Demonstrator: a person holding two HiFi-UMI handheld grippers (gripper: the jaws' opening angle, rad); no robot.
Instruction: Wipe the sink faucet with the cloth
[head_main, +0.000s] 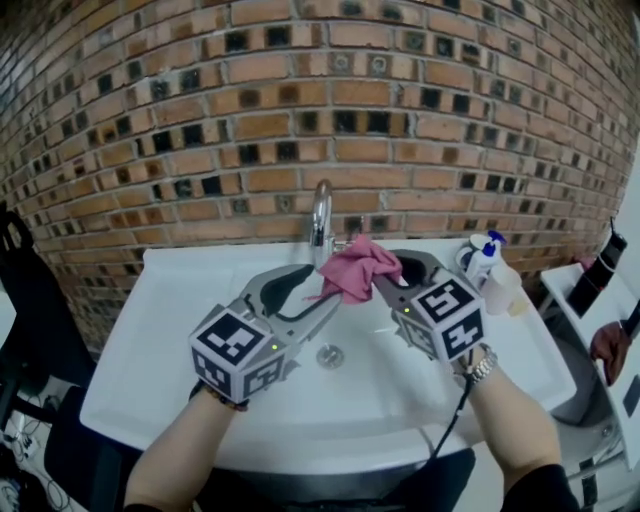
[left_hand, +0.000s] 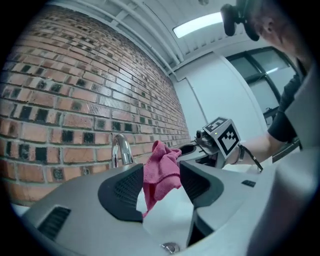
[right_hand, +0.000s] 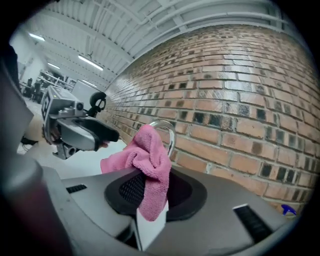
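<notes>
One pink cloth (head_main: 358, 268): soft napped terry weave, matt. One curved metal faucet (head_main: 321, 215): polished chrome, mirror-bright. One white sink basin (head_main: 170, 340): smooth, glossy, ceramic in look. One red-brown brick wall (head_main: 300, 100): rough, matt, with dark inset squares. The left tool (head_main: 318, 292) and right tool (head_main: 388, 282): grey moulded plastic, smooth, matt; black pads (left_hand: 122, 192) finely ribbed, rubbery. One white spray bottle (head_main: 481, 262), blue head: smooth plastic, slight sheen.

Sink faucet (head_main: 321, 212): base hidden behind the pink cloth (head_main: 358, 268) in the head view; in the right gripper view only its arch shows above that cloth. Blue-capped spray bottle (head_main: 483, 258), at 3 o'clock from the faucet: label too small to read. One reddish item (head_main: 608, 345) at the 4 o'clock edge: cut off, kind cannot be told.
</notes>
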